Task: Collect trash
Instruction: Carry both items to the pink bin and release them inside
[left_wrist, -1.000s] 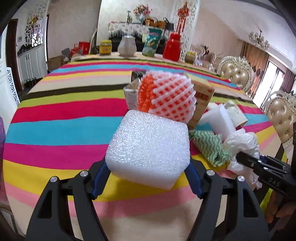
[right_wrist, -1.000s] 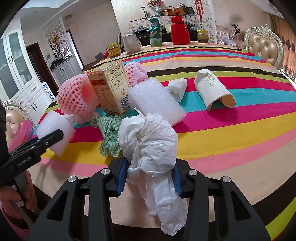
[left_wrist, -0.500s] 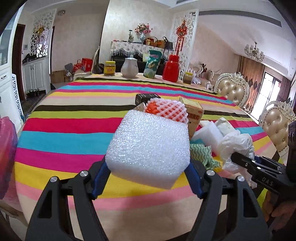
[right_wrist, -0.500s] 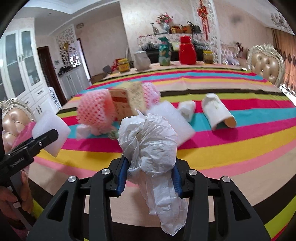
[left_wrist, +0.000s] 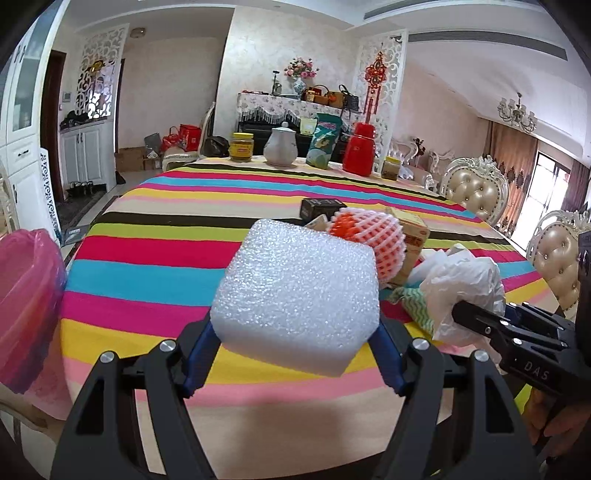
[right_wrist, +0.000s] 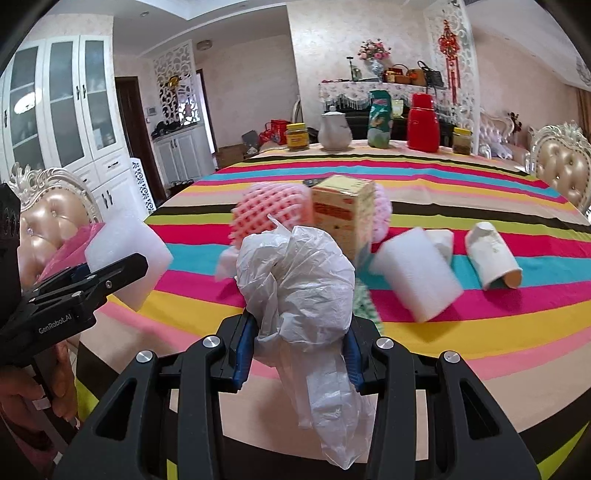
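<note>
"DAS" stands in pale letters on the right gripper (left_wrist: 480, 325) — seen from the left wrist; "GenRobot.AI" stands on the left gripper (right_wrist: 110, 269) — seen from the right wrist.

Your left gripper (left_wrist: 295, 354) is matte black plastic with blue pads (left_wrist: 197, 354) inside its fingers and silver screw heads at the pivots (four show). Your right gripper (right_wrist: 297, 350) matches it; white "DAS" lettering marks its side at four o'clock in the left view.
</note>
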